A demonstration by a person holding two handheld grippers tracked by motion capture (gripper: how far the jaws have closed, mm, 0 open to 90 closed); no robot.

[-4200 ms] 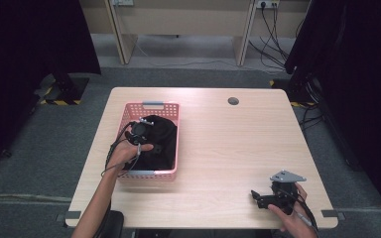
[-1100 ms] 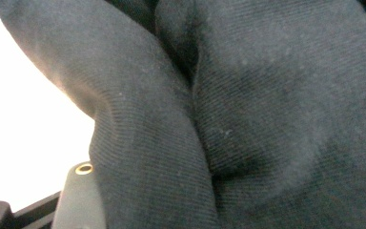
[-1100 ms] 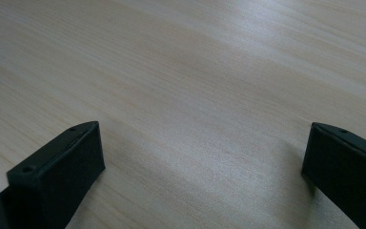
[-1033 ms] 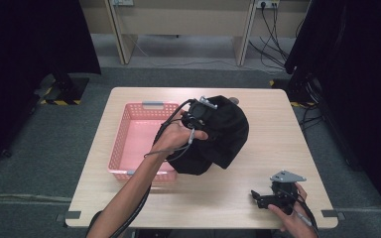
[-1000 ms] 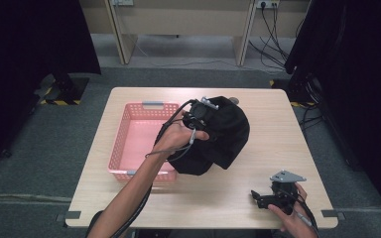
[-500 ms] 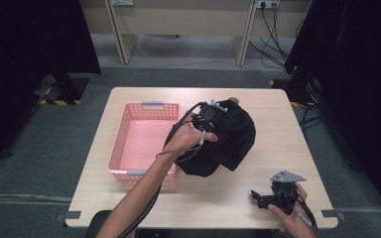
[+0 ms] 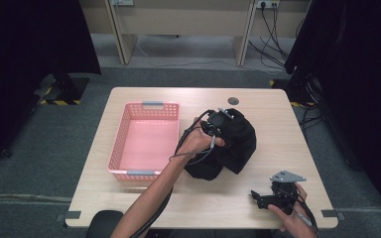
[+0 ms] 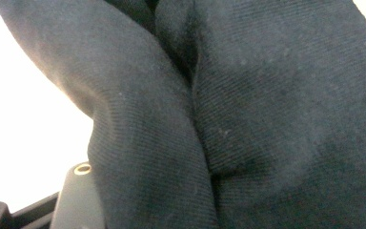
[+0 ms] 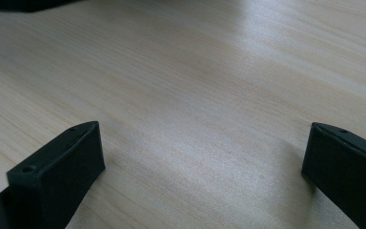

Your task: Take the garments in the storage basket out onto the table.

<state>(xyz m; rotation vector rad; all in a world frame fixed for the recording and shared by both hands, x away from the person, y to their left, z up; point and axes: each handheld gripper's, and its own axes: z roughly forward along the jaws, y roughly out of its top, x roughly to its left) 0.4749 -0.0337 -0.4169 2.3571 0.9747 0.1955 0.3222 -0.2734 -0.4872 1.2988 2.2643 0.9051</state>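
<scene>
My left claw, clamped on the black garment at frame centre, is nearer than my spread, idle right claw at lower right.

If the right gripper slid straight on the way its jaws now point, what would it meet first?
Probably the black cloth bundle: the right gripper points left and slightly away across bare wooden table, where a dark edge shows farthest off. Depth is unclear.

Matt black knit cloth garment, pale wood-grain table, pink plastic lattice basket
</scene>
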